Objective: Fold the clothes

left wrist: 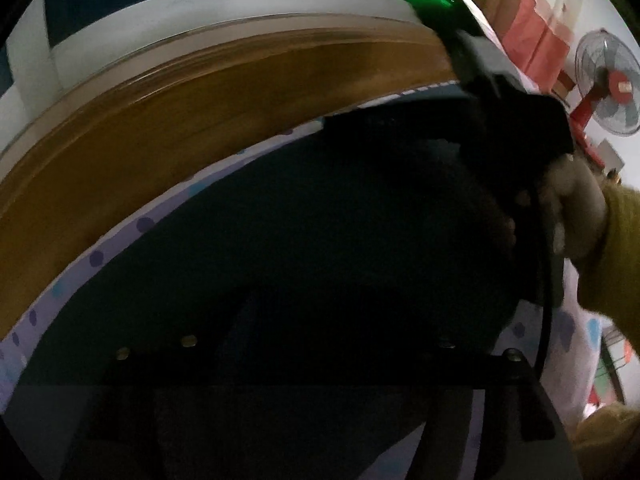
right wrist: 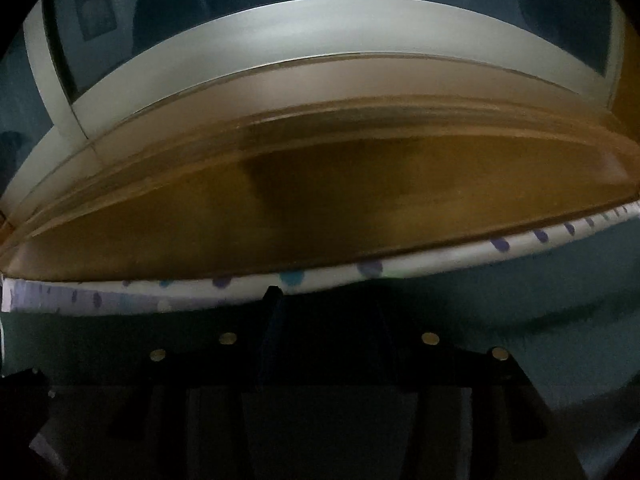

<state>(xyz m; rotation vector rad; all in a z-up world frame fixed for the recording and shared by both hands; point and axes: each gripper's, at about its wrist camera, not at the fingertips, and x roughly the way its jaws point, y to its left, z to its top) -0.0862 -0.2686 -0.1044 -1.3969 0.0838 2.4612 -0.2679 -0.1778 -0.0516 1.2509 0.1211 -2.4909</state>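
Dark teal cloth (left wrist: 280, 240) fills the lower half of the left wrist view, spread over a white bed sheet with purple and blue dots (left wrist: 96, 258) whose edge curves from lower left towards the upper right. Behind the sheet rises a brown wooden headboard (left wrist: 200, 120), and above that a pale grey-white window frame (left wrist: 240, 4). The left tongs (left wrist: 256, 320) sit at the bottom centre of their frame, so deep in shadow against the cloth that I cannot tell whether they are parted or pressed together. At the right of this view the right tongs (left wrist: 496, 120) come in from the upper right, black, with a green light on the body; a white-gloved right hand (left wrist: 572, 208) with a mustard-yellow sleeve (left wrist: 624, 264) holds the handle, and the tip lies over the far edge of the cloth. A red and grey standing fan (left wrist: 608, 80) shows at the far right edge. In the right wrist view the cloth (right wrist: 500, 300) covers the lower band of the frame, reaching up to the dotted sheet (right wrist: 240, 284) below the headboard (right wrist: 320, 208). Here the right tongs (right wrist: 324, 312) show two dark fingers (right wrist: 274, 312) at bottom centre standing apart, with dark cloth between them; whether they pinch it I cannot tell.
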